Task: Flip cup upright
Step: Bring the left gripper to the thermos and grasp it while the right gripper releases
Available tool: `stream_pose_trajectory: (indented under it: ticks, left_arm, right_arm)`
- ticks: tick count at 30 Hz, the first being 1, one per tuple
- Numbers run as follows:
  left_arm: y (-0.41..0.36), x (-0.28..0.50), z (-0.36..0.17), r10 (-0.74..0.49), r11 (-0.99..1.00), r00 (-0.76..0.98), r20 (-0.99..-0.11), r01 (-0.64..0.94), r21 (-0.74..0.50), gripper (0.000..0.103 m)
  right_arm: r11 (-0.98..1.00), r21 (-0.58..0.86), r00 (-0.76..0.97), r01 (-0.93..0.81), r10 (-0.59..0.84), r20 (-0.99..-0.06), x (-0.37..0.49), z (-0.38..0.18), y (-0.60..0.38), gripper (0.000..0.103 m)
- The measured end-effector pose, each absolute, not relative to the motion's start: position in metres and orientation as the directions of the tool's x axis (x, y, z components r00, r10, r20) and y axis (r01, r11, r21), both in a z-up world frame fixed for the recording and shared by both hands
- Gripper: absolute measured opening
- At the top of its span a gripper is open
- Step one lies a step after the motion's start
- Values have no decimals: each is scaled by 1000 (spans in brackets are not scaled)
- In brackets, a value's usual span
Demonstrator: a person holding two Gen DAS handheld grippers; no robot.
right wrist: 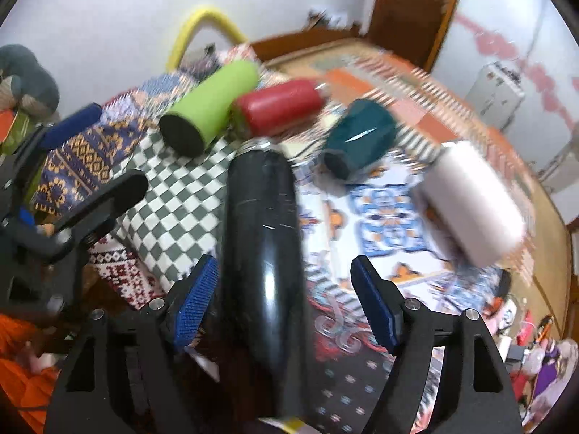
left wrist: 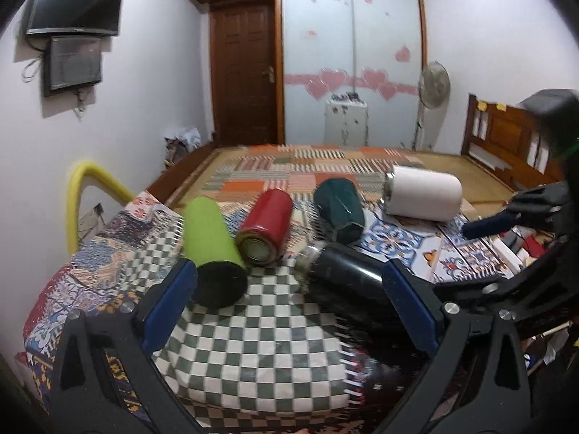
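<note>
Setting: five cups lay on their sides on a bed (left wrist: 307, 170) spread with patchwork cloths, a checked cloth (left wrist: 249, 347) in the lower middle of the left wrist view.

Left hand-held gripper (left wrist: 289, 282): spread wide in the lower half of its view, holding nothing; the left blue pad (left wrist: 170, 303) sat just beside the green cup's black end, the right pad beside the black cup.

Right hand-held gripper (right wrist: 286, 282): wide apart at the bottom of its view, astride the black cup but not closed on it; a gap showed on the right side, and on the left I could not tell whether the pad touched.

Black cup (right wrist: 262, 249): on its side, running up the centre of the right wrist view, its metal neck pointing away toward the red cup.

Green cup (left wrist: 211, 242): on its side at centre left, black end toward the camera.

Red cup (left wrist: 266, 231): lying just right of the green one, close against it.

Dark teal cup (left wrist: 338, 209): on its side, upper centre, apart from the others.

White cup (left wrist: 423, 197): on its side at the right, on the tile-patterned cloth.

Room: a dark door (left wrist: 242, 72) and a wall television (left wrist: 76, 1) in the upper left of the left wrist view.

Sharpness: the right wrist view was blurred.
</note>
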State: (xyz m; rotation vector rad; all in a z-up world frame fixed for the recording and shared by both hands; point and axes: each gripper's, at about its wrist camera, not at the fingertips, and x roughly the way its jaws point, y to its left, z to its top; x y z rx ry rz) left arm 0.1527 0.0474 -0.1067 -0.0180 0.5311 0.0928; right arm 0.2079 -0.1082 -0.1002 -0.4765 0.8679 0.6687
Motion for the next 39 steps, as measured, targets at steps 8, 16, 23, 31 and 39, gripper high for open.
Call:
stream_pose_trajectory:
  ticks: [8,16,23,31,39]
  left_arm:
    - [18,189,-107,29,999,780,-625,-14,29,103]
    - [13,229,-128,-12,1000,648,-762,2,-14,103]
    - [13,246,-138,-57,997,586,-808,-15,-82,103]
    - [-4,257,-151,-11,1000,577,-816,-13,-22,102]
    - [-17,260,-147,-35,996,612,-790,87,23,83]
  right_arm:
    - [815,-164,679,-556,331,-656,194,-80,-171,74]
    - [889,-96,793,-447,345,-502,179,-74,-207,80]
    - [891,-3,810,-453,411,-419,169,-81,-220,84]
    - [877,61,792,-477,459,-403,173,-92,-224,84]
    - [873,61,783,-483,462,-416,173,-102,-224,84]
